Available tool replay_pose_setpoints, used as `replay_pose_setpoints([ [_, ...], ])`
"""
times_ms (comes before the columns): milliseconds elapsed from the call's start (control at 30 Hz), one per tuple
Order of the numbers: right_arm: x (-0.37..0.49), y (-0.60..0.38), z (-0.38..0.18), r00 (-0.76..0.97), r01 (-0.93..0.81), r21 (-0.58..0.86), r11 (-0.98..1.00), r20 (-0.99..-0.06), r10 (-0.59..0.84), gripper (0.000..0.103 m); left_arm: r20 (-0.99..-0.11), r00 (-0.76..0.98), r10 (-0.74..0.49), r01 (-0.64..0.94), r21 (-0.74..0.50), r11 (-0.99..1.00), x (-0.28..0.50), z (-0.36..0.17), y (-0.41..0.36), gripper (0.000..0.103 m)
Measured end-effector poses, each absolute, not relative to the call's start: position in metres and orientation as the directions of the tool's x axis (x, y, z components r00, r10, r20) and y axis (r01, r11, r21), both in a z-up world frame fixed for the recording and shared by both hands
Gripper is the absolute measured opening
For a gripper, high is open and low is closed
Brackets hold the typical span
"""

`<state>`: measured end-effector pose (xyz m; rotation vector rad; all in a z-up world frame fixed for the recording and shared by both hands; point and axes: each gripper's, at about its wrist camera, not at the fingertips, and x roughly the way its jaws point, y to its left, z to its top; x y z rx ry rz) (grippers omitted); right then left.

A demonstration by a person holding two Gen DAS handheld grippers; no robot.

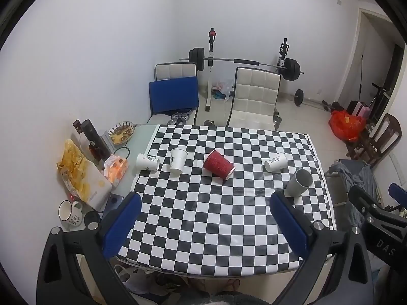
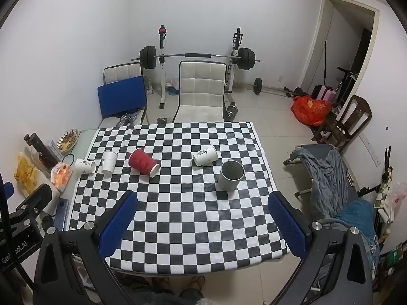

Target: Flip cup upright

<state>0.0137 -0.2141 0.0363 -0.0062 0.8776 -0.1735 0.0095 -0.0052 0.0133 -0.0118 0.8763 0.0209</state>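
On the checkered tablecloth (image 1: 203,228) (image 2: 183,228) several cups stand in a row. A red ribbed paper cup (image 1: 218,164) (image 2: 143,162) lies on its side, mouth toward me and right. A white printed paper cup (image 1: 147,162) (image 2: 85,166) lies at the left edge, another (image 1: 275,162) (image 2: 205,155) lies right of the middle. A white paper cup (image 1: 177,160) (image 2: 108,160) and a grey mug (image 1: 299,182) (image 2: 230,174) stand upright. My left gripper (image 1: 206,218) and right gripper (image 2: 203,216) are open and empty, above the near table edge.
Snack bags (image 1: 81,175), a bottle (image 1: 95,139), a food plate (image 1: 121,132) and a white mug (image 1: 70,212) crowd the table's left side. Two chairs (image 1: 254,99) and a barbell rack (image 1: 244,62) stand behind. A cot with clothes (image 2: 328,175) is on the right.
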Motion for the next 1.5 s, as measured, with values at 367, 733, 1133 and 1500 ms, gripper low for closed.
replay_pose_setpoints([
  [367,0.010,-0.215,0.037,0.631,0.149,-0.074,0.986,-0.761,-0.152,0.103,-0.761,0.648,0.011,-0.021,-0.004,1.000,0.006,0.022,-0.008,0.103],
  [733,0.011,-0.214,0.040,0.637,0.150,-0.074,0.986,-0.755,-0.154,0.103,-0.758,0.653,0.009,-0.020,-0.005,1.000,0.009,0.029,-0.014,0.103],
  [1133,0.016,-0.212,0.062,0.650,0.151,-0.077,0.986,-0.743,-0.158,0.103,-0.748,0.663,0.008,-0.021,-0.008,1.000,0.013,0.042,-0.019,0.103],
  [1500,0.015,-0.213,0.059,0.657,0.148,-0.070,0.987,-0.739,-0.151,0.103,-0.741,0.671,0.004,-0.022,-0.014,1.000,0.013,0.044,-0.020,0.103],
])
